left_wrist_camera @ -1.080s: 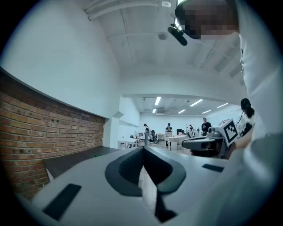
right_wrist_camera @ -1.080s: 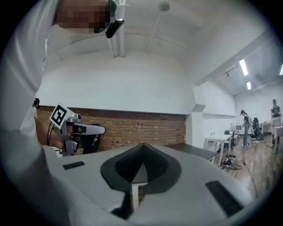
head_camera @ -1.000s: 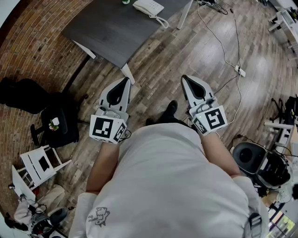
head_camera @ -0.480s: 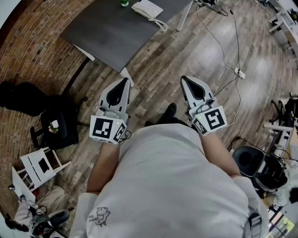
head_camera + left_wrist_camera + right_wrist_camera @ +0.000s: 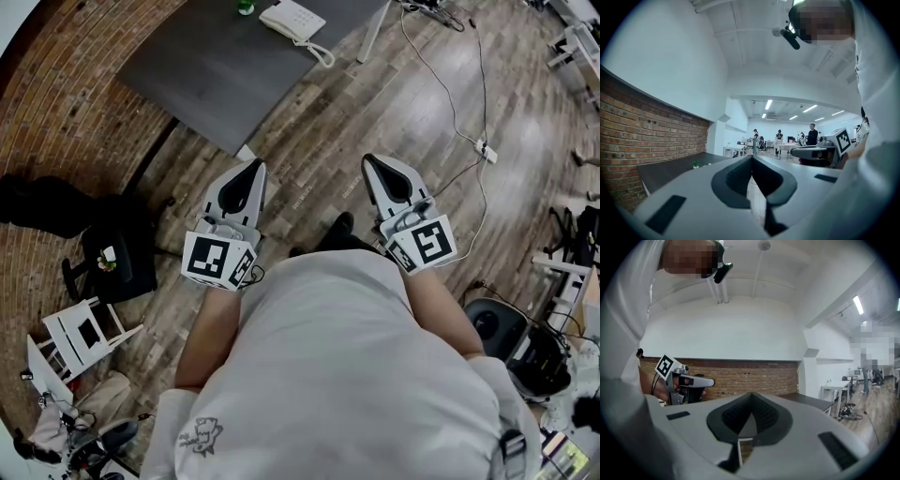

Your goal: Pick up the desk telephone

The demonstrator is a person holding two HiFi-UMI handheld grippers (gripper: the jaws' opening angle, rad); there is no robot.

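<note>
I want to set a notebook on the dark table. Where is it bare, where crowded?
The dark table is bare from its near corner to the desk telephone; the far edge, holding it and a green object, is crowded.

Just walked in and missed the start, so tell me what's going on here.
A person stands holding a tool in each hand. The left tool and right tool are both shut and empty, pointing toward the dark desk. The white desk telephone sits on it, untouched and well ahead of both.
</note>
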